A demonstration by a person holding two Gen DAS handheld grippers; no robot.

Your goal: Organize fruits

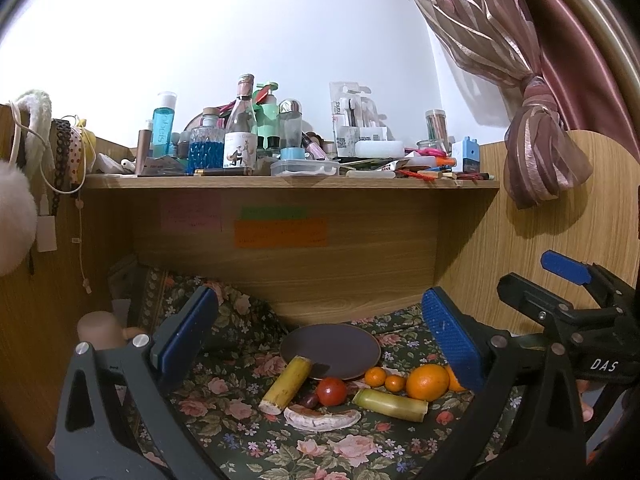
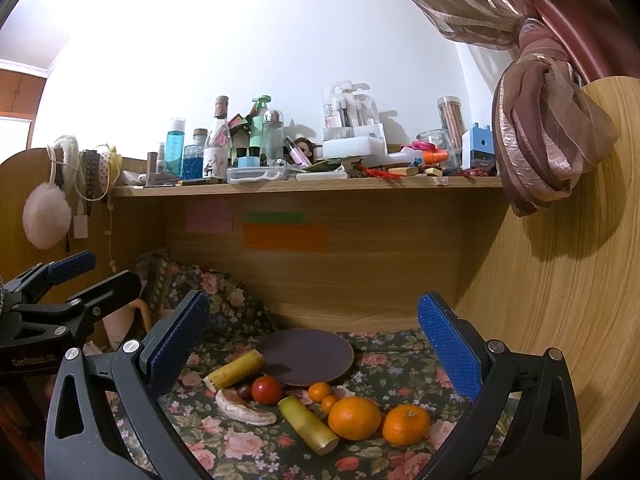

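Observation:
A dark round plate (image 1: 330,350) (image 2: 306,356) lies on the floral cloth (image 1: 240,432) at the back. In front of it lie two yellow cane pieces (image 1: 286,384) (image 2: 308,424), a red tomato (image 1: 331,391) (image 2: 267,390), a dark grape (image 1: 309,400), a curved pale slice (image 1: 322,418) (image 2: 244,407), two small tangerines (image 1: 376,376) (image 2: 320,392) and two large oranges (image 1: 427,382) (image 2: 354,418) (image 2: 406,424). My left gripper (image 1: 320,344) is open and empty above the fruit. My right gripper (image 2: 312,344) is open and empty too.
A wooden shelf (image 1: 292,182) crowded with bottles and boxes runs above the alcove. Wooden side walls (image 2: 560,320) close it in left and right. A tied curtain (image 2: 548,128) hangs at the right. The right gripper's body (image 1: 568,320) shows at the left view's right edge.

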